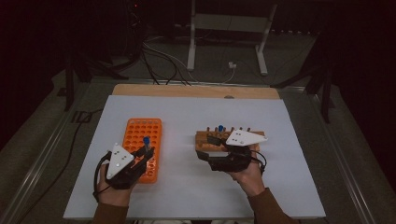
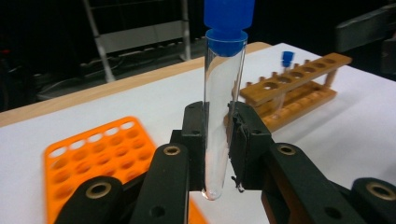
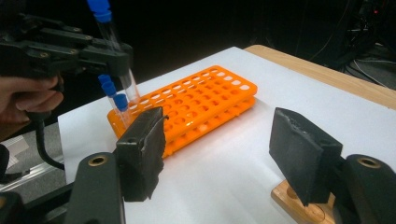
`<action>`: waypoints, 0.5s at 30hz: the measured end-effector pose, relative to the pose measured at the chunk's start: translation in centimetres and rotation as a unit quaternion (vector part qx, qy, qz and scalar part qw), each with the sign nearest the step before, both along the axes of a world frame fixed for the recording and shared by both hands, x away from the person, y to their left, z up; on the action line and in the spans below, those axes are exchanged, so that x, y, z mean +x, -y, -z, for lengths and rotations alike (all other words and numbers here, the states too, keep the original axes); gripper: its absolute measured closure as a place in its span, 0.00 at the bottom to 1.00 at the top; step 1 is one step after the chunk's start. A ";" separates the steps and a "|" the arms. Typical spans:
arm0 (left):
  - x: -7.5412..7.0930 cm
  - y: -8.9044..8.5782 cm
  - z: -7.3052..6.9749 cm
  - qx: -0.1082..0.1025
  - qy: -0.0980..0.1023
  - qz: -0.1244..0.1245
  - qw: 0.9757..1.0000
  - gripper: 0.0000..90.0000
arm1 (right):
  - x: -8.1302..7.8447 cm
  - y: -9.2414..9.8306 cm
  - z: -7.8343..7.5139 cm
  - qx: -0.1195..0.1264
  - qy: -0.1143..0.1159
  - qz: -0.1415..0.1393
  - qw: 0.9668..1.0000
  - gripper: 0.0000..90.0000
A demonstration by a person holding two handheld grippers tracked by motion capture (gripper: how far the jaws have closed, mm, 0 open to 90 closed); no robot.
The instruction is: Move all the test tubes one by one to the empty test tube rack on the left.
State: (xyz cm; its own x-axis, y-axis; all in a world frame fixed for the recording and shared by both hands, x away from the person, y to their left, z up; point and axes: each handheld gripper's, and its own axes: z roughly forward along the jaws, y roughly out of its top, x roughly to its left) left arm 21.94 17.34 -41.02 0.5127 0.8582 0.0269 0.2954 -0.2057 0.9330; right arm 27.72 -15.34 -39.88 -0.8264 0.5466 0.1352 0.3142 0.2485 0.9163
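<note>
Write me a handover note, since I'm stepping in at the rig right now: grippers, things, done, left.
Left gripper: shut on a blue-capped test tube, held upright above the orange rack.
Right gripper: open, nothing between its fingers, by the wooden rack.
Done: two capped tubes stand in the orange rack's near end.
Left: seat the held tube; one blue-capped tube remains in the wooden rack.
</note>
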 end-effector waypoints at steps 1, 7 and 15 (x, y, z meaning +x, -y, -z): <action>-0.1 -0.3 0.0 -0.002 0.000 -0.004 1.000 0.86 | 0.0 0.0 0.0 0.000 0.001 -0.001 1.000 0.40; -0.4 -1.6 -0.1 -0.007 0.007 -0.025 1.000 0.86 | -0.1 -0.1 0.2 -0.001 0.001 -0.003 1.000 0.40; -1.3 -2.6 1.3 -0.002 -0.003 -0.045 0.999 0.86 | -0.2 0.0 0.2 0.001 0.004 -0.005 1.000 0.41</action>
State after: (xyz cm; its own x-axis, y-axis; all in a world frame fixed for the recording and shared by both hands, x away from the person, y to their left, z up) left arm 20.64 19.94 -42.36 0.4338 0.9008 0.0210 0.3189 -0.1753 0.9315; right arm 27.54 -15.36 -40.04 -0.8326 0.5381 0.1308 0.3052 0.2488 0.9192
